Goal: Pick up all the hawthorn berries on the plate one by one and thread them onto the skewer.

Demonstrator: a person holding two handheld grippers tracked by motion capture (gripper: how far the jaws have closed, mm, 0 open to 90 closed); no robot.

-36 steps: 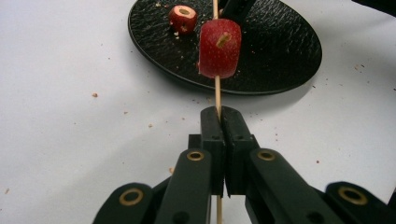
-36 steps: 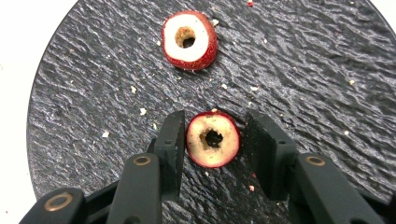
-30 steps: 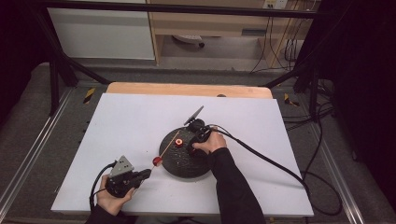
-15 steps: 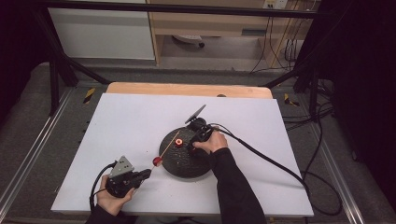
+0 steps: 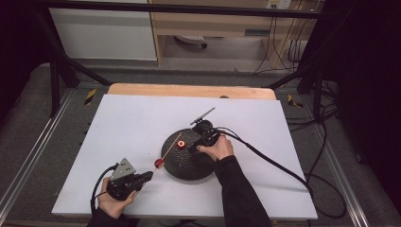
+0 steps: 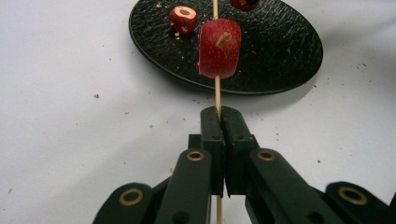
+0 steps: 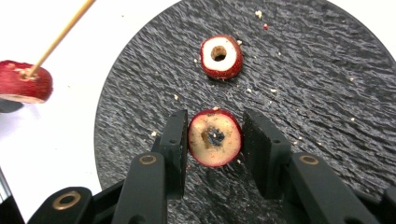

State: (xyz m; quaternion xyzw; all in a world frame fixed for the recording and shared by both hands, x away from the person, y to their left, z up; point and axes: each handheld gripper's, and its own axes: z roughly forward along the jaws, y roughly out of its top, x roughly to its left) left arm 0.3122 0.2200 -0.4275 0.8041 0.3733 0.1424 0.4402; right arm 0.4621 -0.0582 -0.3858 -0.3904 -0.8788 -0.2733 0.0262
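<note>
Clamping the bare skewer (image 6: 216,91) end shut, the left gripper (image 6: 219,122) aims its point toward one o'clock, where the right gripper (image 7: 215,140) pinches a cored fruit piece (image 7: 215,138) on the black plate (image 5: 189,170).

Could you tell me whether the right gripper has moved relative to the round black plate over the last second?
Yes: the right gripper has drifted slightly toward the right rim of the round black plate, which stayed put.

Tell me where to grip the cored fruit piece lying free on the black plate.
Grip the free fruit piece by its red skin, pads on opposite sides, coming from above. It lies flat on the plate, cut face and core hole up, so that likely keeps the hole clear.
</note>
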